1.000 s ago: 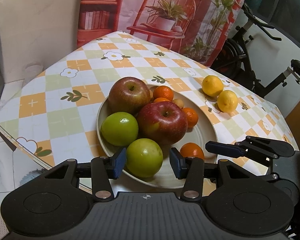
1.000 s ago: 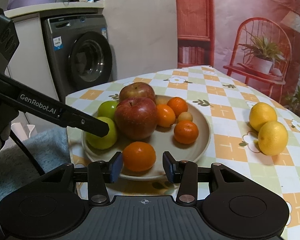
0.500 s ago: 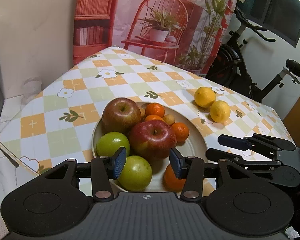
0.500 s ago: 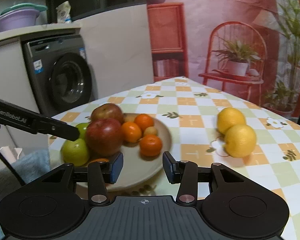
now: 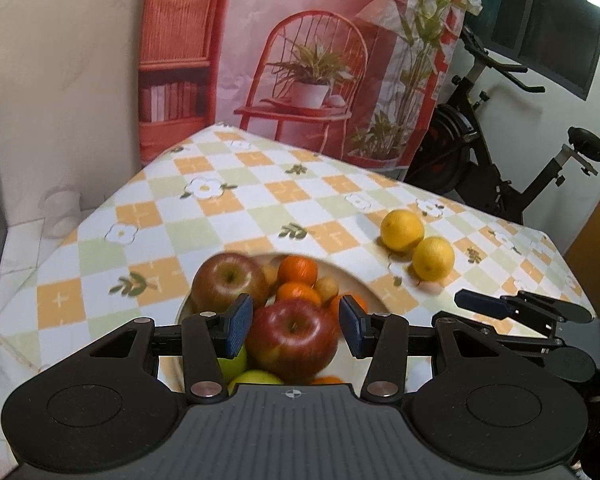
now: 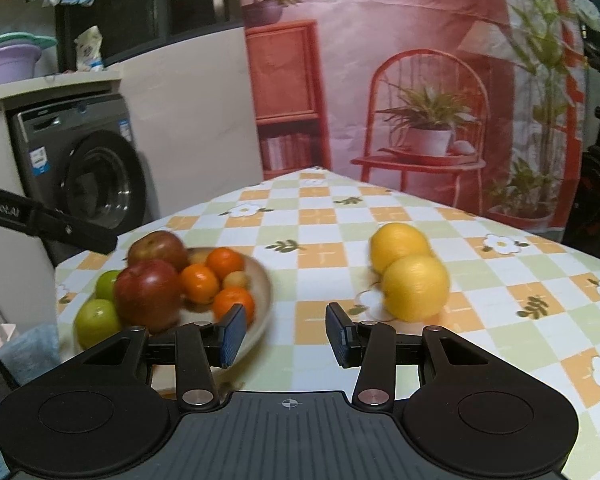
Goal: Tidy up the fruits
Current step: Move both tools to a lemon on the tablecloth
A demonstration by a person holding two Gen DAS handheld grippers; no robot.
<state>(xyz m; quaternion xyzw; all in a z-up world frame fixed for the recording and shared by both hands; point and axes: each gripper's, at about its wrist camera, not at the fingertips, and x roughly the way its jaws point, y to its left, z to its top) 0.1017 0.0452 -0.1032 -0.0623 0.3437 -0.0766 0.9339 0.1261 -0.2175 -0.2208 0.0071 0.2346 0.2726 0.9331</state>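
Note:
A beige plate (image 6: 262, 280) on the checked table holds two red apples (image 5: 292, 340), two green apples (image 6: 96, 320), several small oranges (image 6: 198, 282) and a small yellowish fruit. Two lemons (image 6: 414, 288) lie touching on the cloth to its right, also in the left wrist view (image 5: 432, 258). My left gripper (image 5: 296, 330) is open and empty, hovering near the front red apple. My right gripper (image 6: 286, 334) is open and empty, over bare cloth between the plate and lemons. The right gripper also shows in the left wrist view (image 5: 484, 306).
The table (image 5: 220, 216) has a checked orange and green cloth and ends near the plate's left. A washing machine (image 6: 80, 176) stands left, an exercise bike (image 5: 500, 168) right, a printed backdrop (image 6: 420, 80) behind.
Both grippers have pulled back and risen from the plate. The right gripper has swung right toward the lemons. Both stayed open and empty.

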